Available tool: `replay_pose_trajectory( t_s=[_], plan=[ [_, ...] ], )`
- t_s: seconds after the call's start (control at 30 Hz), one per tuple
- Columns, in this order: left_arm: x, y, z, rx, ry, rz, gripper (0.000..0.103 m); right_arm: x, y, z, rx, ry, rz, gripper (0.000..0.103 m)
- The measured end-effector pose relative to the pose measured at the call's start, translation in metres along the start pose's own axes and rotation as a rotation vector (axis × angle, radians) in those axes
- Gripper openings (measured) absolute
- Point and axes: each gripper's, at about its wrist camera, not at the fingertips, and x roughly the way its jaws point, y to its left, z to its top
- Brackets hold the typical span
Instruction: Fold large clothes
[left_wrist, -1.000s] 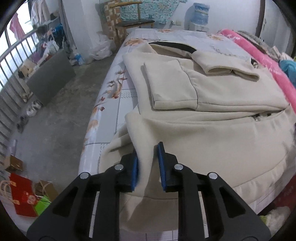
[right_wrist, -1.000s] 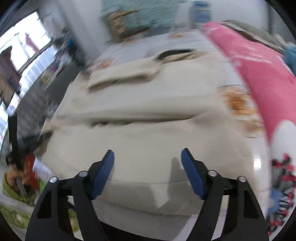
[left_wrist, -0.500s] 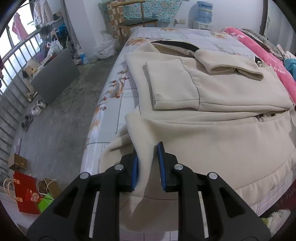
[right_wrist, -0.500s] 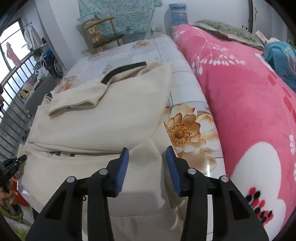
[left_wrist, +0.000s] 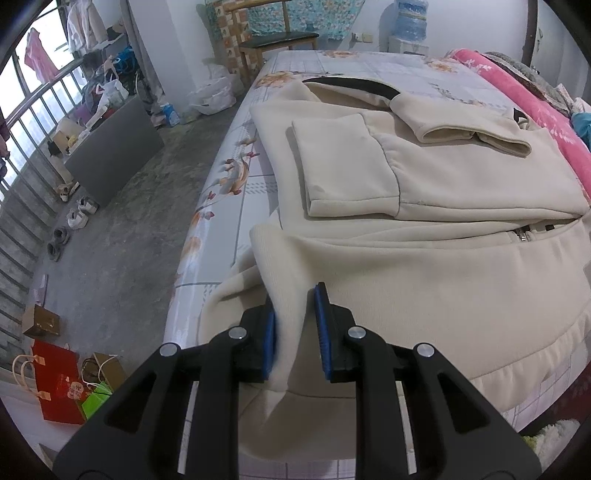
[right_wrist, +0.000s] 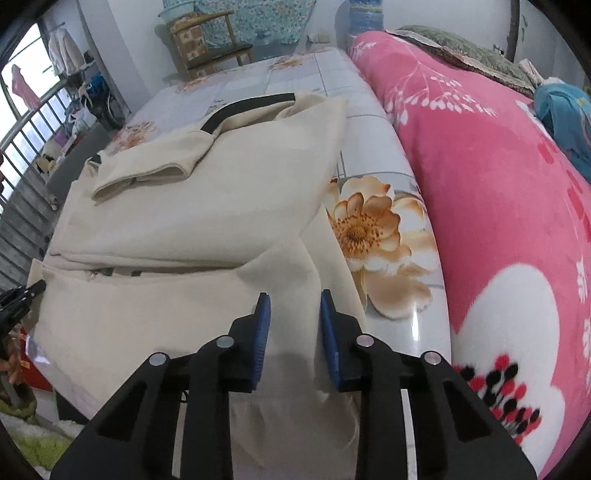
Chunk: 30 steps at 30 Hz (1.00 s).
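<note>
Both tongs pinch the near hem of the cream jacket (left_wrist: 424, 280): left tongs (left_wrist: 295, 325) clamp a bunched fold at its left corner, right tongs (right_wrist: 291, 328) clamp the fabric at its right corner. That jacket lies spread on the bed (left_wrist: 236, 206), its long axis running away from the cameras, black-lined collar (left_wrist: 354, 83) at the far end, hem hanging over the near edge. Its sleeves are folded across the chest. Left of the bed, on the floor, stand shoes (left_wrist: 77, 218) and a red bag (left_wrist: 59, 384); a wooden chair (left_wrist: 273, 37) stands beyond. Along the bed's right side a pink blanket (right_wrist: 498, 184) lies just beside the jacket.
</note>
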Motion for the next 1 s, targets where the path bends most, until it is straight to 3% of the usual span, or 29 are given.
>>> replay_pose_trajectory(
  t_s=[0.27,0.6,1.0],
  plan=[
    [-0.001,0.000,0.001,-0.007,0.012,0.003,0.019,0.000,0.009,-0.001,-0.038,0.009,-0.045,0.022],
    [0.000,0.001,0.001,-0.006,0.014,0.003,0.019,0.004,0.026,-0.003,-0.140,0.012,-0.165,0.021],
    [0.000,0.001,0.001,-0.003,0.015,0.008,0.019,0.006,0.035,-0.005,-0.188,0.008,-0.226,0.021]
  ],
)
